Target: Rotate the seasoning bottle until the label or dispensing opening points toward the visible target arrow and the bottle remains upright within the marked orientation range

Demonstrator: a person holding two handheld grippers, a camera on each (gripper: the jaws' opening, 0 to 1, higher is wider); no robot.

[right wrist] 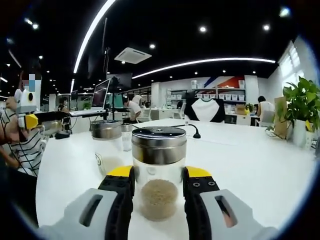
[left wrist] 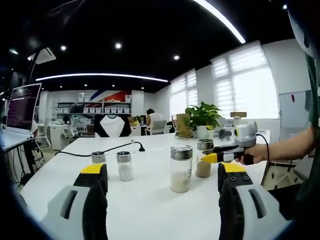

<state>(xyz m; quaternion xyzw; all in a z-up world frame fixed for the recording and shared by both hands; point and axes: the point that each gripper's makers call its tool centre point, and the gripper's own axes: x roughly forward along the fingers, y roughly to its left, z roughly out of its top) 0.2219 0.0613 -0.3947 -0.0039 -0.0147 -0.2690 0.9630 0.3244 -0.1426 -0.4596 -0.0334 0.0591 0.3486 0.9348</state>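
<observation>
In the right gripper view we see our right gripper [right wrist: 159,186] closed around a glass seasoning bottle [right wrist: 159,172] with a metal lid and brown powder at its bottom; the yellow-tipped jaws press both of its sides, and it stands upright on the white table [right wrist: 250,170]. Just behind it stands a second jar [right wrist: 107,145], and further back a black cable [right wrist: 192,131] lies on the table.

In the left gripper view our left gripper [left wrist: 163,176] hangs over the table with its jaws spread wide and nothing between them. Beyond it stands a jar of white powder [left wrist: 180,168], with two small shakers [left wrist: 124,166] to its left. To the right, the right gripper clasps the brown-powder bottle. A potted plant [left wrist: 203,120] sits at the far edge.
</observation>
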